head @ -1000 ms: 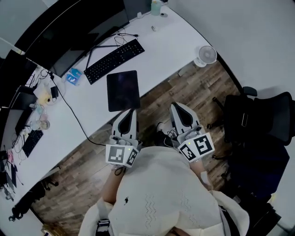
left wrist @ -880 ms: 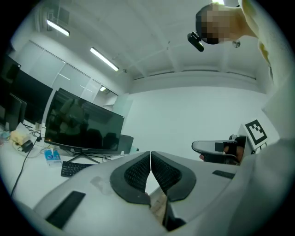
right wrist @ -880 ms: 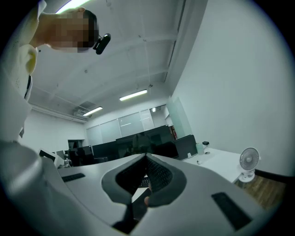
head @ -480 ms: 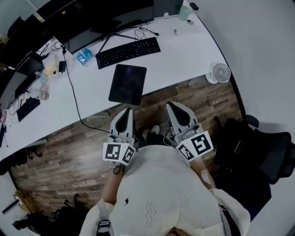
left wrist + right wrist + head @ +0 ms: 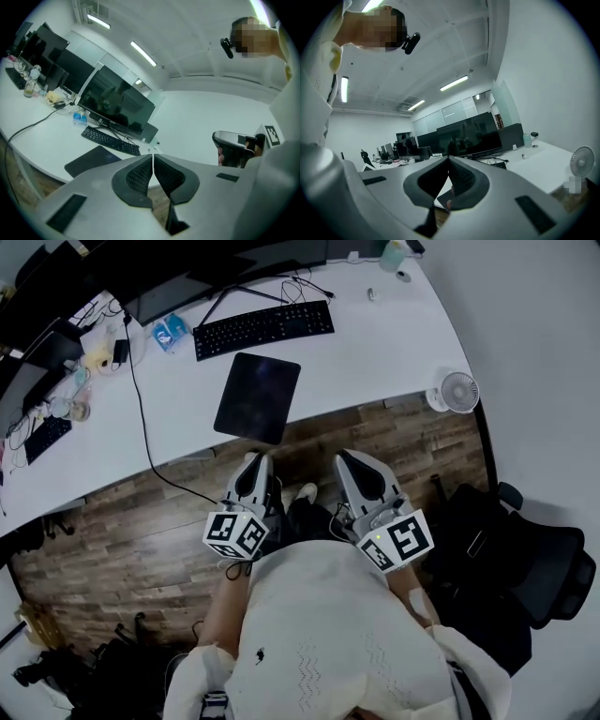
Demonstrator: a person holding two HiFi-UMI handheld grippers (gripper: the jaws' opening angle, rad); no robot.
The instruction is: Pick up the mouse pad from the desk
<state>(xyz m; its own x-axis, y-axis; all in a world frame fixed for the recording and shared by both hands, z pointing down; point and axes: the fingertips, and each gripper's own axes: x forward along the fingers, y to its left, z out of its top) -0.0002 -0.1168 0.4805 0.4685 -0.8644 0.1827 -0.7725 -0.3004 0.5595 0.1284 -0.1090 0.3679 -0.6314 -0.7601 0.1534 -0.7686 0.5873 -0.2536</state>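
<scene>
Over floor (image 5: pixel 141 521) before the desk (image 5: pixel 375 343), left claw (image 5: pixel 255 457) and right claw (image 5: pixel 345 457) hang closed, mouse pad (image 5: pixel 258 397) at its edge.

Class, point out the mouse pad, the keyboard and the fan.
mouse pad (image 5: pixel 258 397), head view, centre of its dark surface.
keyboard (image 5: pixel 264 329), head view, middle key rows.
fan (image 5: pixel 459 392), head view, its round grille.

L hand-held gripper (image 5: pixel 255 461) and R hand-held gripper (image 5: pixel 347 461) sit side by side, near, both pointing twd the far side; jaws together, nothing btwn them.
</scene>
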